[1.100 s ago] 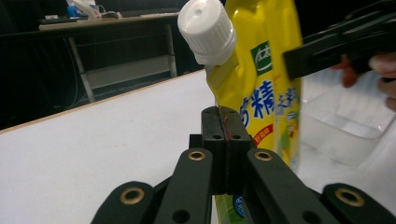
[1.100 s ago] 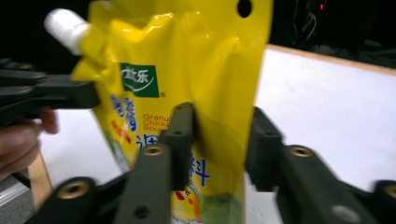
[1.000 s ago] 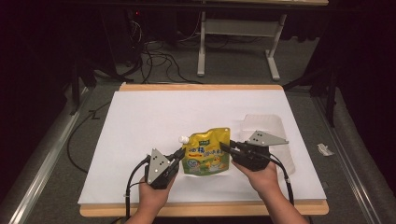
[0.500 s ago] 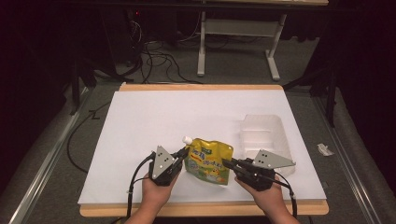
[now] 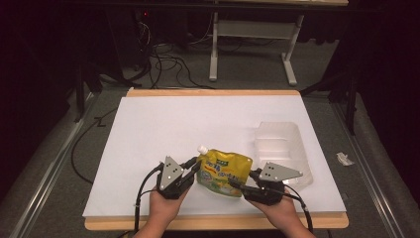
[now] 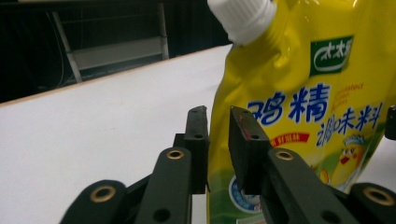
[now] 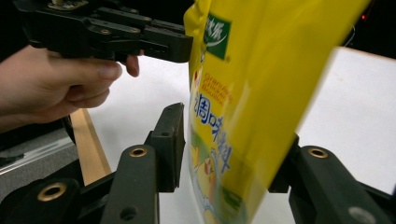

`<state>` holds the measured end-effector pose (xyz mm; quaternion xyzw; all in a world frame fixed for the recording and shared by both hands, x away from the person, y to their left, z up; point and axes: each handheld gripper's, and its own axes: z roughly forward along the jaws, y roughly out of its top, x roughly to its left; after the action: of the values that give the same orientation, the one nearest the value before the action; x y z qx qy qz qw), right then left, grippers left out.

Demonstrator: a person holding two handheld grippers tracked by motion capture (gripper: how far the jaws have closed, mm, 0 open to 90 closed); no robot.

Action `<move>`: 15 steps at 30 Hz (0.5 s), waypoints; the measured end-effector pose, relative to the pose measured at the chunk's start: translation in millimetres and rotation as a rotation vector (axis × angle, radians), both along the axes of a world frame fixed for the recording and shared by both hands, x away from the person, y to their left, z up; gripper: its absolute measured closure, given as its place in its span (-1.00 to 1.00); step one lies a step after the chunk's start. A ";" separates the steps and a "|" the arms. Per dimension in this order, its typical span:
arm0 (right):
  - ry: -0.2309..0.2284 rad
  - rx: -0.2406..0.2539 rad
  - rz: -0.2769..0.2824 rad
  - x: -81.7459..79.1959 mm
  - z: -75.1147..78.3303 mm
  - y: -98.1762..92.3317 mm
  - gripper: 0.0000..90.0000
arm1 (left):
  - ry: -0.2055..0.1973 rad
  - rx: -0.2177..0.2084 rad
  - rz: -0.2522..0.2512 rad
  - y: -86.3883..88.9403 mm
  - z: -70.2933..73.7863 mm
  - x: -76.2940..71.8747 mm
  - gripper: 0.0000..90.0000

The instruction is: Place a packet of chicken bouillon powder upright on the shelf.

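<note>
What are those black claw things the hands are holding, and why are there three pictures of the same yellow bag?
A person holds a pinching tool in each hand: the left gripper and the right gripper. One camera looks down from above the white table. The other two cameras ride on the grippers and look along their black jaws, so they see things close up. Between the grippers is a yellow pouch with a white cap. Both pairs of jaws have just been opening, with the pouch's edges between them. A clear plastic tray sits to the right.

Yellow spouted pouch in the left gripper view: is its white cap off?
No, the white screw cap sits on the spout of the yellow pouch.
</note>
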<state>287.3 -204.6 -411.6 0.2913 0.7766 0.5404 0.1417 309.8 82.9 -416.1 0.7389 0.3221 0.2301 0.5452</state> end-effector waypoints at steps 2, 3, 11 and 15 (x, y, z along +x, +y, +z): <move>-0.006 -0.020 -0.017 0.0 -2.0 3.9 0.29 | 0.011 -0.003 -0.001 1.8 -0.5 1.0 0.65; -0.001 -0.026 -0.020 -0.3 -2.5 4.8 0.29 | 0.014 -0.006 -0.003 2.5 -0.6 1.5 0.61; -0.020 -0.027 -0.057 0.8 -11.6 9.3 0.53 | 0.061 0.024 -0.038 5.5 -4.2 5.1 0.23; 0.003 -0.035 -0.024 3.3 -14.7 10.4 0.65 | 0.059 0.025 -0.039 6.7 -5.3 5.9 0.06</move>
<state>290.6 -194.2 -426.4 0.2991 0.7826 0.5244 0.1520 315.8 89.5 -421.4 0.7582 0.3209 0.2013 0.5307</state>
